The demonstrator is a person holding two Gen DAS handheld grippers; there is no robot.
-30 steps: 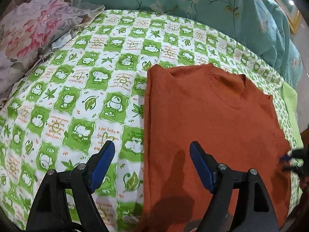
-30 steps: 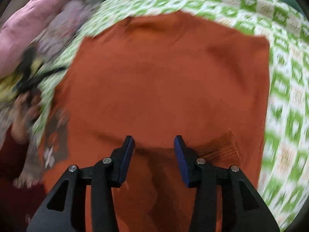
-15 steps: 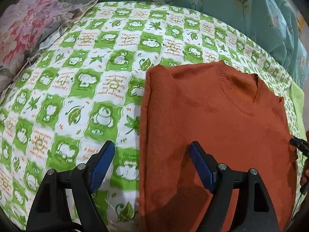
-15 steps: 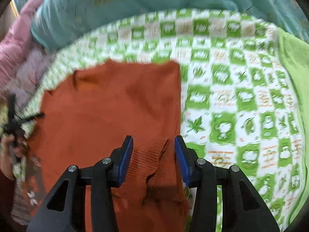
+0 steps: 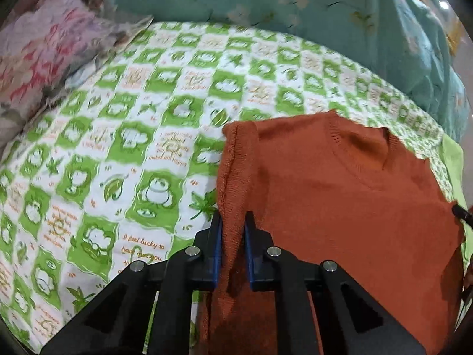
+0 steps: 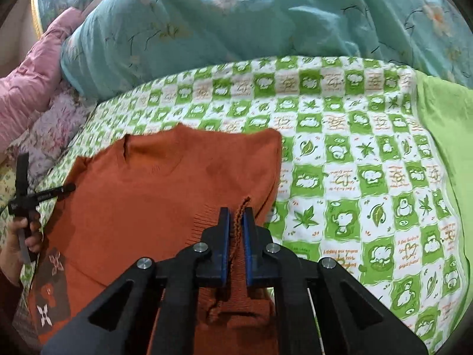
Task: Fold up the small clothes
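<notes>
An orange knitted sweater (image 5: pixel 340 207) lies flat on the bed, neckline toward the far side. In the left wrist view its left side seam is drawn up into a ridge, and my left gripper (image 5: pixel 233 216) has its jaws closing on that fold, blue pads pressed against the knit. In the right wrist view the sweater (image 6: pixel 162 201) fills the lower left. My right gripper (image 6: pixel 236 211) has its jaws closing on a ribbed edge near the sweater's right side, with a thin strip of knit standing between the pads.
A green-and-white checked sheet (image 5: pixel 133 148) covers the bed. A teal flowered quilt (image 6: pixel 266 23) is heaped along the back, with a floral pillow (image 5: pixel 38 59) and a pink quilt (image 6: pixel 29 82) at the left. Lime cloth (image 6: pixel 443 133) lies right. A person's hand (image 6: pixel 20 236) holds the other gripper.
Both grippers went from open to closed on the sweater. The left one pinched up the side seam it straddled. The right view swung from over the sweater to its right edge.
</notes>
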